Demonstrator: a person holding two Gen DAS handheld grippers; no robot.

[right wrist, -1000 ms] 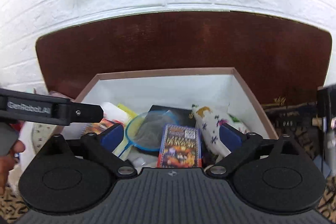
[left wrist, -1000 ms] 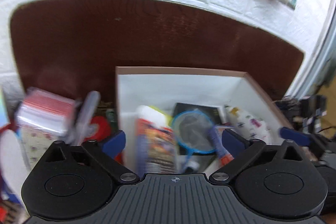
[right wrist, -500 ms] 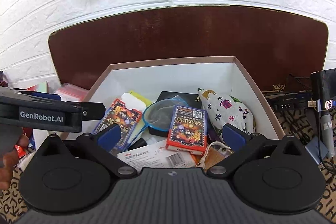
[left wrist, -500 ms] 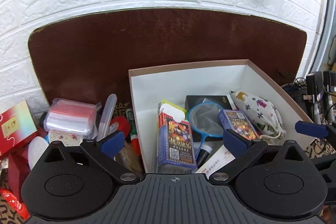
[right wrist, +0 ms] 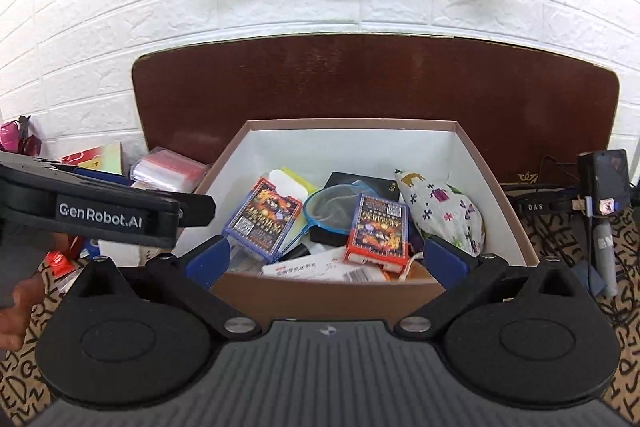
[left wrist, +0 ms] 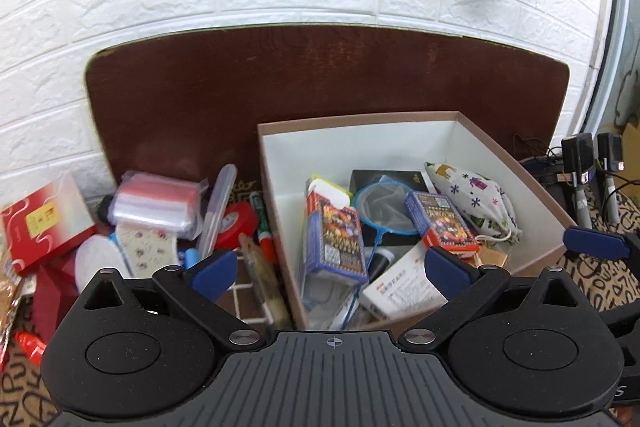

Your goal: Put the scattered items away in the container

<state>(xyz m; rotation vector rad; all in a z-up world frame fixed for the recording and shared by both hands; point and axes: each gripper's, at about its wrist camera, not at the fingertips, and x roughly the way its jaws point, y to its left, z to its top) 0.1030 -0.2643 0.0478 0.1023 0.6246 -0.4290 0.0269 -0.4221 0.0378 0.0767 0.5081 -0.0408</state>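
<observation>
- Box [right wrist: 352,291] sits against the brown board [right wrist: 360,79], open top, already part full — blue card pack [left wrist: 338,239], red-edged card pack [right wrist: 378,231], small blue net [left wrist: 378,207], printed cloth pouch [right wrist: 440,215], white paper packet [left wrist: 404,287] all inside.
- Leftover clutter is on the patterned mat just left of the box: red carton [left wrist: 42,219], stack of clear zip bags [left wrist: 156,205], clear tube [left wrist: 218,207], red tape roll [left wrist: 240,221], green marker [left wrist: 262,219] beside the box wall.
- Step in hand, as I read it: pick the next loose item from that left pile. Left side is the natural reach.
- Doing it well: take something with free sides first — the clear tube or tape roll sit on top. Zip bags look slippery, pinch across the stack, not one bag. Lift clear of the box wall before swinging over; drop into the free back-left corner, not onto the leaning card pack.
- Left gripper [left wrist: 328,267]: fingers spread wide, empty, touching nothing, hanging above the box's near-left corner.
- Right gripper [right wrist: 326,257]: also spread wide and empty, over the box's near wall.
</observation>
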